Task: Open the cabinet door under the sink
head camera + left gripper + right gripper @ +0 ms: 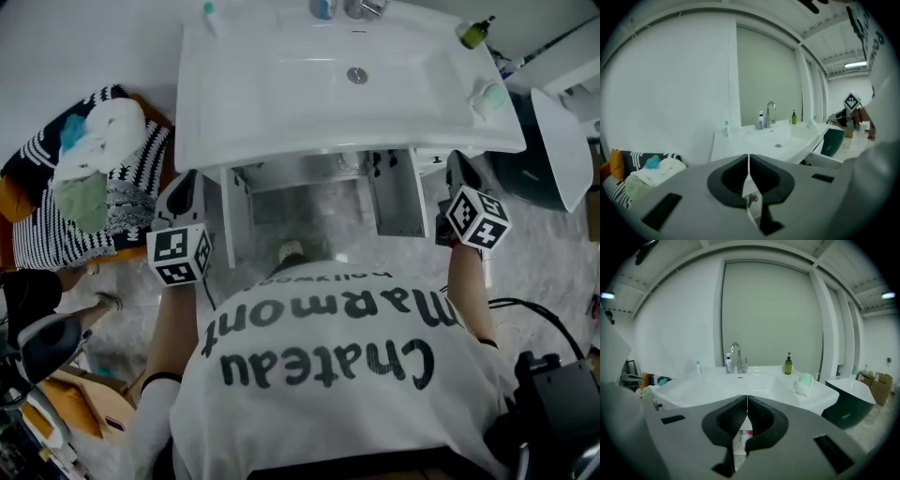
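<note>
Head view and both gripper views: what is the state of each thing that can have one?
Left cabinet door, swung open.
Right cabinet door, swung open.
Left gripper, shut, empty.
Right gripper, shut, empty.
Sink, basin empty.
Faucet, no water seen running.

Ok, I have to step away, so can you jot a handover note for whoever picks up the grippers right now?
Left gripper: shut, empty, held near the front left corner of the sink.
Right gripper: shut, empty, near the sink's front right corner.
Cabinet: left door and right door both stand swung out, inside exposed.
Done: opening looks complete.
Left: probably nothing.
</note>
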A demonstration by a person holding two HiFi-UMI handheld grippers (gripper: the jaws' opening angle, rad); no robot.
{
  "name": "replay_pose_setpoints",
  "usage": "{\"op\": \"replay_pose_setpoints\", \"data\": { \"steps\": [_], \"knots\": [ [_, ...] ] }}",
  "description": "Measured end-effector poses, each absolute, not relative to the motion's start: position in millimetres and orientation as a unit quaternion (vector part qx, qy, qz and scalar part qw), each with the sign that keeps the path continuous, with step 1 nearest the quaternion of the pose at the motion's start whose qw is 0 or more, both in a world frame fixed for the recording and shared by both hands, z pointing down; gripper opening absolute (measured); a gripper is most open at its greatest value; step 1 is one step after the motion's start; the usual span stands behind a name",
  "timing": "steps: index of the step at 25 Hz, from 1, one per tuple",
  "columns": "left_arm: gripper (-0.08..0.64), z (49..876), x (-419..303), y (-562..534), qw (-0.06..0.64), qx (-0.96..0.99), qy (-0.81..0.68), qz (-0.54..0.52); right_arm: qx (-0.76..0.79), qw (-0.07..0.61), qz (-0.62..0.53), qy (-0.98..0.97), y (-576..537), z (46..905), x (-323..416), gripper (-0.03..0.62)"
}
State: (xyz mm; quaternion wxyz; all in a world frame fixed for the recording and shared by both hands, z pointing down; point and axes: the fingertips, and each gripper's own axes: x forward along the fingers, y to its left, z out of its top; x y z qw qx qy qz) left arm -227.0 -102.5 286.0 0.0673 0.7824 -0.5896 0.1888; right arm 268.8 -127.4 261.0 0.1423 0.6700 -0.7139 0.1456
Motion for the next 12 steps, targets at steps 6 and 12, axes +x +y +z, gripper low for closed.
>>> {"op": "replay_pose_setpoints", "data": {
  "steps": [6, 12],
  "knots": [
    [0.017, 236, -131, -105, 0.103, 0.814, -0.56, 0.114, 0.595, 0.118, 0.123, -0.785, -127, 210, 237, 0.012],
    [0.017, 193, -59, -75, 0.147, 0.834, -0.53, 0.041, 0.519, 0.085, 0.14, -0.839, -105, 182, 203, 0.012]
  ]
}}
